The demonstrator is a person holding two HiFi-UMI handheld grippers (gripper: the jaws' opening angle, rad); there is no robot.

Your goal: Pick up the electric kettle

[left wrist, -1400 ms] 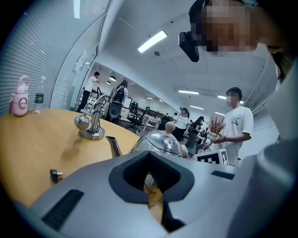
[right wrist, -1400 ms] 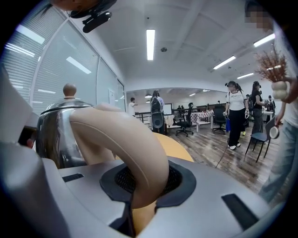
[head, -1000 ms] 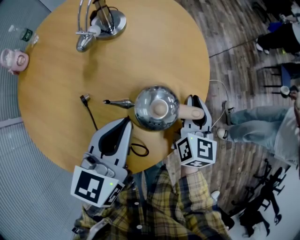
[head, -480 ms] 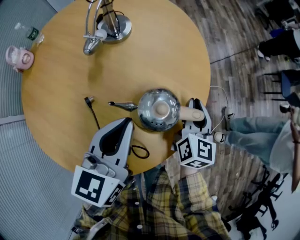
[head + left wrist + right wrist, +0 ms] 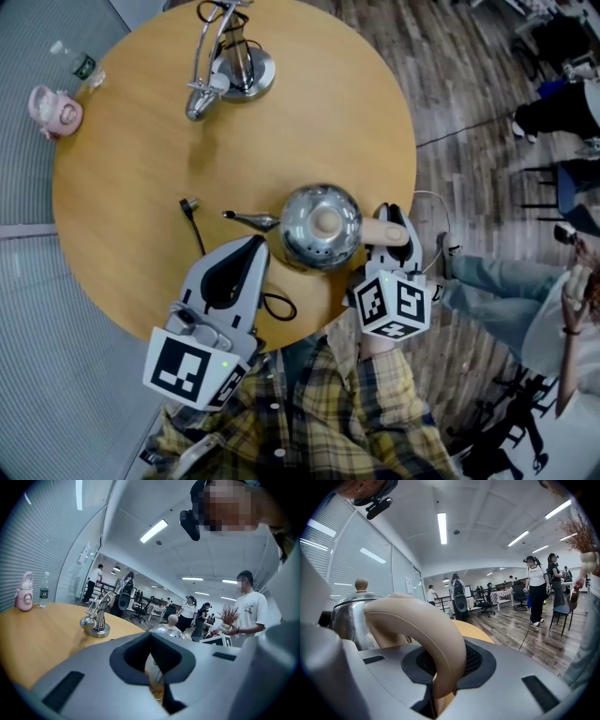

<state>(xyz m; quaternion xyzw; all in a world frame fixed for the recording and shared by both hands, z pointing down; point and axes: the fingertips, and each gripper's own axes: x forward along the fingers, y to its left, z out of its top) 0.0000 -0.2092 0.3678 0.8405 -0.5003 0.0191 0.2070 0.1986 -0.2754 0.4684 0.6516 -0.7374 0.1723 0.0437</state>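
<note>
The electric kettle [image 5: 321,225] is polished steel with a beige knob, a thin spout to the left and a beige handle [image 5: 389,234] to the right. It is over the round wooden table [image 5: 141,159], near the edge closest to me. My right gripper [image 5: 394,246] is shut on the handle; in the right gripper view the handle [image 5: 422,625] arches out of that gripper [image 5: 440,667], with the kettle body [image 5: 349,616] at the left. I cannot tell whether the kettle's base touches the table. My left gripper [image 5: 251,246] hovers left of the kettle, shut and holding nothing. In the left gripper view the kettle [image 5: 166,630] shows just beyond that gripper [image 5: 157,644].
A black cable with a plug [image 5: 187,204] runs under the left gripper and loops [image 5: 277,302] at the table edge. A chrome stand [image 5: 230,66] sits at the far side. A pink bottle [image 5: 56,108] and a clear bottle [image 5: 80,66] stand at the left rim. A person's legs [image 5: 487,291] are at the right.
The head view has drifted, so the table and stand sit lower and more to the right. Both grippers rose slightly. The right gripper keeps its hold on the handle.
</note>
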